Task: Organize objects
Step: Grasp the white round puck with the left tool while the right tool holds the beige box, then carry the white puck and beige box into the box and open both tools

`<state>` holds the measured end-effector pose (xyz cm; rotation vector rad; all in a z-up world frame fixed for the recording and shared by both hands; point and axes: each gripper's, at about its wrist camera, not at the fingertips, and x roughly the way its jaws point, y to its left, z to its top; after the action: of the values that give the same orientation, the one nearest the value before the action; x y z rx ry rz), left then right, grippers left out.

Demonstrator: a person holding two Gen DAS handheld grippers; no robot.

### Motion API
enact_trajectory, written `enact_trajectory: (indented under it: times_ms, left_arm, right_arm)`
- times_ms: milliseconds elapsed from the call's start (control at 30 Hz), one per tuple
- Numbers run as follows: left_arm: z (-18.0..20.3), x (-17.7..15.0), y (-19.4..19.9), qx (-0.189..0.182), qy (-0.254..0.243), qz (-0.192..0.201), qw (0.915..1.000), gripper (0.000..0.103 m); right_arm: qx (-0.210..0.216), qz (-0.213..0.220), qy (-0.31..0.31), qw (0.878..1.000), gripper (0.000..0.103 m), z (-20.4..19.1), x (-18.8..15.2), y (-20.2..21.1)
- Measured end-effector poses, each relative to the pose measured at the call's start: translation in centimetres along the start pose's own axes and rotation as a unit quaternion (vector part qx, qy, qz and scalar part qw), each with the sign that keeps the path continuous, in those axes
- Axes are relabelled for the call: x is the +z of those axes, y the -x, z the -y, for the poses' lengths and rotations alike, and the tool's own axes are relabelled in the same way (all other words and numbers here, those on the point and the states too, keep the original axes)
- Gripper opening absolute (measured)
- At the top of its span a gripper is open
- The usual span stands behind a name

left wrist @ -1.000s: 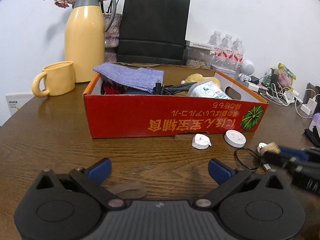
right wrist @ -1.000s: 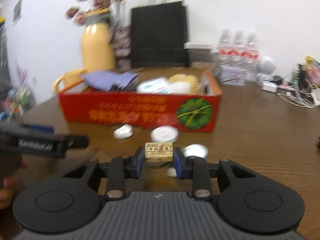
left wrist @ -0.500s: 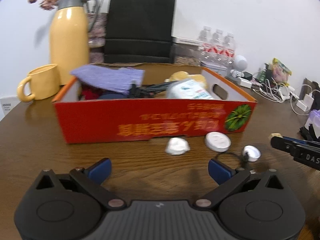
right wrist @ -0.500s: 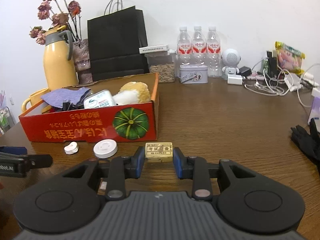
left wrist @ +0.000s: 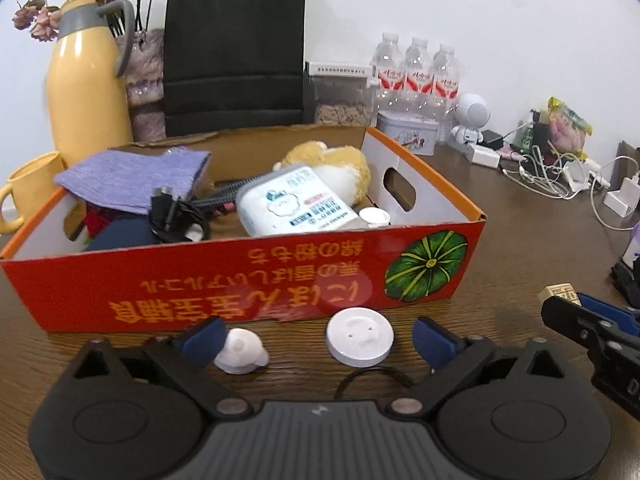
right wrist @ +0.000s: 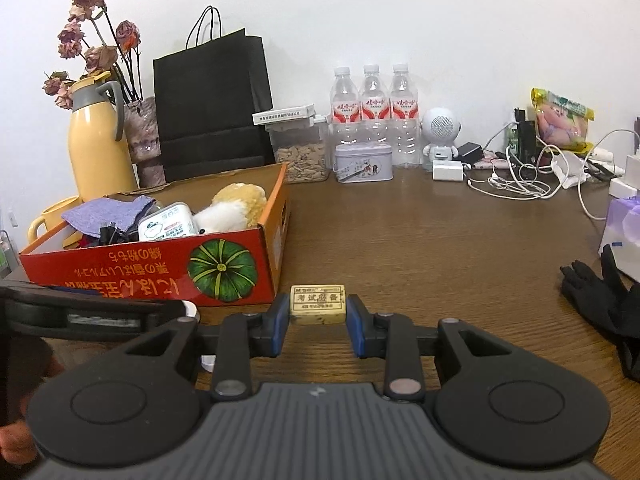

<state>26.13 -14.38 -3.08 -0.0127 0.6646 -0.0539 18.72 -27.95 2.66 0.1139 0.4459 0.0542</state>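
Right gripper (right wrist: 318, 322): jaws clenched on a small yellowish eraser (right wrist: 317, 304) with printed characters, held just in front of the red cardboard box (right wrist: 160, 268), off its pumpkin-printed corner. In the left wrist view the same eraser (left wrist: 560, 293) shows at the tip of the right gripper (left wrist: 568, 306), right of the box (left wrist: 240, 280).

Left gripper (left wrist: 316, 338): jaws released, spread wide, low over the table (left wrist: 520, 240), close to the box's front wall. Between the fingers, in front of the box: a small white lump-shaped piece (left wrist: 240, 354) touching the left fingertip (left wrist: 204, 338), a white round disc (left wrist: 359, 339), and a black ring (left wrist: 374, 378) nearest the camera.

Inside the box: purple cloth (left wrist: 136, 178), black cables (left wrist: 180, 216), white wipes pack (left wrist: 292, 204), plush toy (left wrist: 332, 168), small white cap (left wrist: 374, 216).

Behind the box: yellow thermos (left wrist: 88, 88), yellow mug (left wrist: 28, 188), black paper bag (left wrist: 236, 48).
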Motion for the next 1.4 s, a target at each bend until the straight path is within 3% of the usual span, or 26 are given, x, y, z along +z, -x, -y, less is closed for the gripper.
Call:
enact_trajectory:
  times_ms: [133,200,300,567,1033,1400]
  left_arm:
    - [0.8,0.0,-0.4,0.009,-0.006,0.005,0.9999,0.082]
    - [1.1,0.0,-0.6,0.0,-0.007,0.001,1.0,0.061]
    - [1.6,-0.3,-0.8,-0.004,-0.012,-0.007,0.9999,0.038]
    - [1.6,-0.9,-0.2,0.009,-0.021,0.0,0.9997,0.038]
    - [-0.6,-2.4,3.9,-0.017,-0.004,0.043,0.9989,0.038]
    - [-3.0,-2.7,6.9,-0.017,0.018,0.086,0.996,0.038]
  right_arm:
    - [-0.001,-0.002,-0.009,1.0,0.031,0.2,0.1,-0.1]
    - [0.001,-0.003,-0.009,1.0,0.031,0.1,0.0,-0.1]
    - [0.008,-0.005,-0.008,1.0,0.031,0.0,-0.1,-0.1]
    - [0.013,-0.008,-0.011,1.0,0.031,0.0,0.0,-0.1]
    - [0.018,-0.002,-0.03,0.999,0.031,0.6,0.0,0.1]
    - [-0.015,0.045,0.002,0.999,0.031,-0.9,-0.2,1.5]
